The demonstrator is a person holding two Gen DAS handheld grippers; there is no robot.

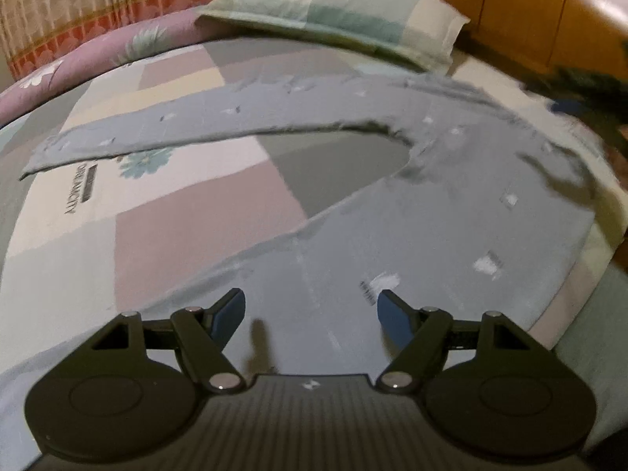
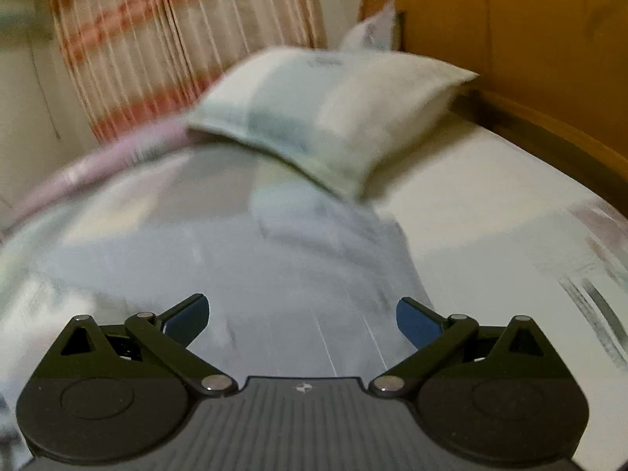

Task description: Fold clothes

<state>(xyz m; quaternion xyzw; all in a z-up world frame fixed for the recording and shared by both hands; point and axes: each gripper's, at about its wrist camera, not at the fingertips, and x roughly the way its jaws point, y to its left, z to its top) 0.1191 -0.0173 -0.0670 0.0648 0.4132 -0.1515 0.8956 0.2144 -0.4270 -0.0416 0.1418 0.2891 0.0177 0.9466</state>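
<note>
Both my grippers are spread wide, nothing between the fingers. Left gripper hovers over the near part of the grey-blue trousers, which lie flat on the patchwork bedspread. One trouser leg stretches away to the left, short of the pillow; the other runs back under my left gripper. Right gripper is over the same grey-blue cloth, the pillow straight beyond it by the wooden headboard. Right view is motion-blurred, so can't tell if the fingers touch fabric.
</note>
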